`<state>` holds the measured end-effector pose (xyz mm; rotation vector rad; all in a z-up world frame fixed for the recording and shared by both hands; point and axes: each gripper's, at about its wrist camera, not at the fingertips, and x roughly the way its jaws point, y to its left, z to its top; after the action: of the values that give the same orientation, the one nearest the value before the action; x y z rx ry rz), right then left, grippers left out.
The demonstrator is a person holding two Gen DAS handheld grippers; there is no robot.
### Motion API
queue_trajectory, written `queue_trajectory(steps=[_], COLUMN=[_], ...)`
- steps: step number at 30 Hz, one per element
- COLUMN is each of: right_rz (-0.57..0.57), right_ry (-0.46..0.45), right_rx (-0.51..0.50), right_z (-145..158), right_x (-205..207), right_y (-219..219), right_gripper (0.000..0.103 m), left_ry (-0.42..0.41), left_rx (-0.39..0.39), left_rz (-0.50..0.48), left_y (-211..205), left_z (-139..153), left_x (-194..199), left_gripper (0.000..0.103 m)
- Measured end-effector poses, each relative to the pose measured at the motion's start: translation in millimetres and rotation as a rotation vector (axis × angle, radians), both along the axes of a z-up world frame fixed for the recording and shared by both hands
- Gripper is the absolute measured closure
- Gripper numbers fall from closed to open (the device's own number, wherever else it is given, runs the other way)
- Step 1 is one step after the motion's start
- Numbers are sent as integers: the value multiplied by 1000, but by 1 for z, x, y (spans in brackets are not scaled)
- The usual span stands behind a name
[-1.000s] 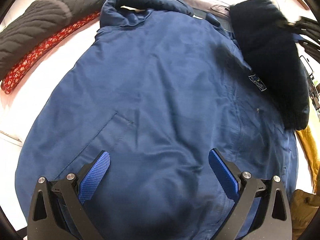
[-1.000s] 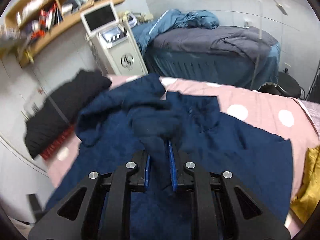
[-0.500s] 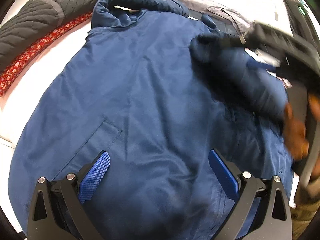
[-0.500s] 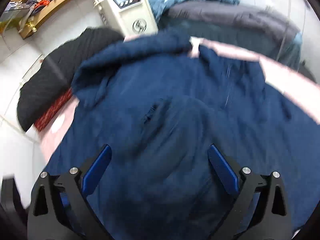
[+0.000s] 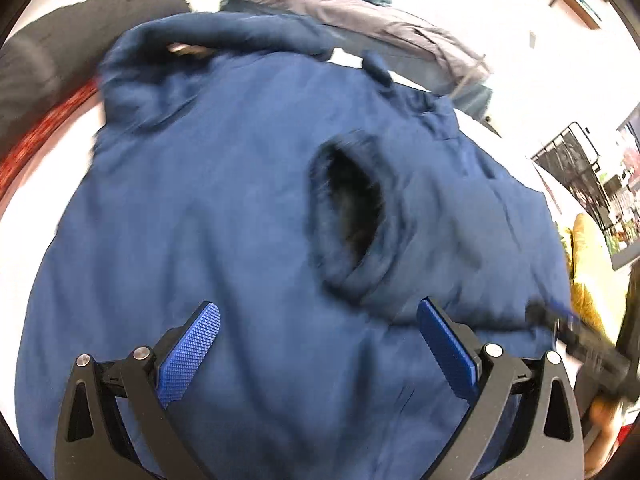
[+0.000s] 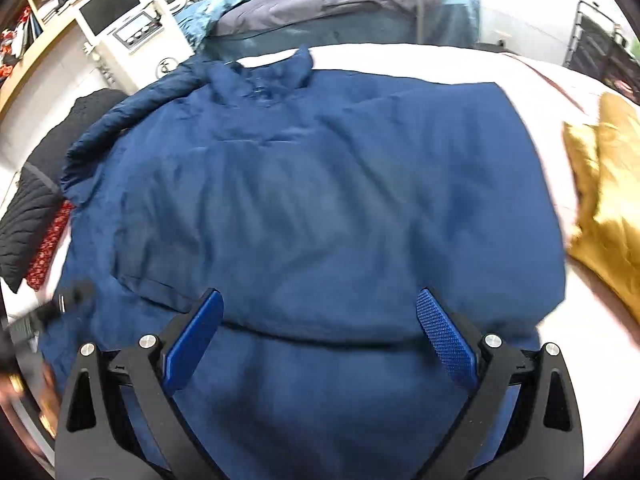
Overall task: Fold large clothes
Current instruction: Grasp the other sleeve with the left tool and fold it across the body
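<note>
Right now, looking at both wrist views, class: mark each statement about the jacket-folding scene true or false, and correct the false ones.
1. The left gripper is open. True.
2. The right gripper is clamped on a sleeve. False: its fingers stand apart with nothing between them.
3. One sleeve with a dark cuff opening lies folded across the body of the navy blue padded jacket. True.
4. A mustard-yellow garment lies on top of the jacket. False: it lies beside it, on the pink bed cover.
5. A black quilted garment lies at the jacket's left in the right wrist view. True.
</note>
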<state>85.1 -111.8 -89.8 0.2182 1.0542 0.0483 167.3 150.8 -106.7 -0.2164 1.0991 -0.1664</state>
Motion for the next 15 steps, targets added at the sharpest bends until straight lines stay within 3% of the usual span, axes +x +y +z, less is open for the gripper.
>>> queue_trajectory(steps=[5, 7, 9, 11, 13, 15], right_rz=[6, 21, 21, 11, -8, -18], right_ry=[-38, -46, -46, -46, -55, -73], right_rx=[-84, -122, -147, -155, -159, -164], right_z=[1, 2, 2, 3, 5, 11], right_x=[-23, -26, -29, -28, -28, -30], right_y=[-5, -5, -8, -10, -15, -18], right_gripper=[7, 7, 7, 7, 7, 7], left_ry=[78, 60, 24, -21, -92, -206], left_rx=[20, 84, 145, 124, 131, 236], left_rz=[-87, -105, -133, -166, -166, -142], left_y=[-45, -58, -70, -72, -67, -66], left_z=[-35, -42, -39, -23, -1, 28], left_x=[50, 56, 60, 63, 66, 71], left_gripper=[7, 20, 50, 78, 80, 82])
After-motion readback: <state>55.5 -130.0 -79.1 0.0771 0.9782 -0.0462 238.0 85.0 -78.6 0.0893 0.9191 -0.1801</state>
